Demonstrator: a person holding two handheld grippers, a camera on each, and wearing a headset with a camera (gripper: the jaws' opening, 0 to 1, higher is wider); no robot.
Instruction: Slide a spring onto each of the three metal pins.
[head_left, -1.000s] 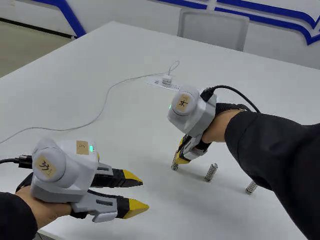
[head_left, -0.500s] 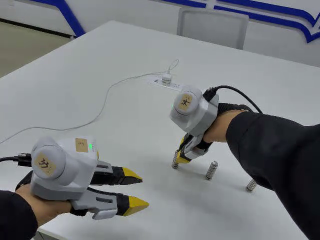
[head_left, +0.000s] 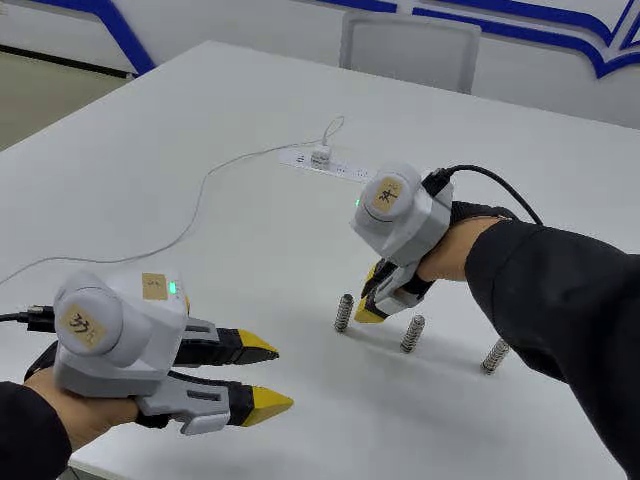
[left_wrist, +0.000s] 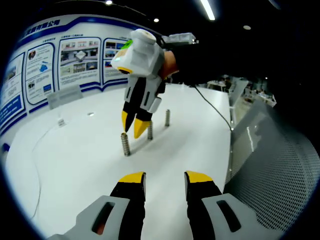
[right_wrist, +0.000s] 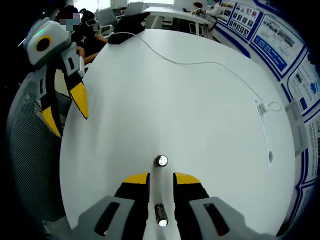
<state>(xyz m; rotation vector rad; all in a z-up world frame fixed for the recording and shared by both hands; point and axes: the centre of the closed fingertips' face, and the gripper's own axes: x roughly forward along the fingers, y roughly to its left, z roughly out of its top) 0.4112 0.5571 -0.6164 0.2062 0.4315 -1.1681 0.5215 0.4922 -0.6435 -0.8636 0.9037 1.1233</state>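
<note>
Three springs counted, upright on the white table (head_left: 150, 170), running lower centre to lower right in the head view. Lower left: left gripper (head_left: 262, 373) hovers off the table, jaws spread, empty, well apart from the work. Then left spring (head_left: 343, 312), standing alone just beside the right gripper (head_left: 369, 305). That gripper points down at the table between it and the middle spring (head_left: 412, 333), jaws parted by a narrow gap, nothing pinched. Far right: right spring (head_left: 492, 355), near the sleeve (head_left: 560, 300), untouched. The pins sit hidden inside the coils; cannot confirm each. Judgement: all three look loaded, placing step at its end. Next: lift right gripper clear without knocking either neighbour, then check each coil is seated.
</note>
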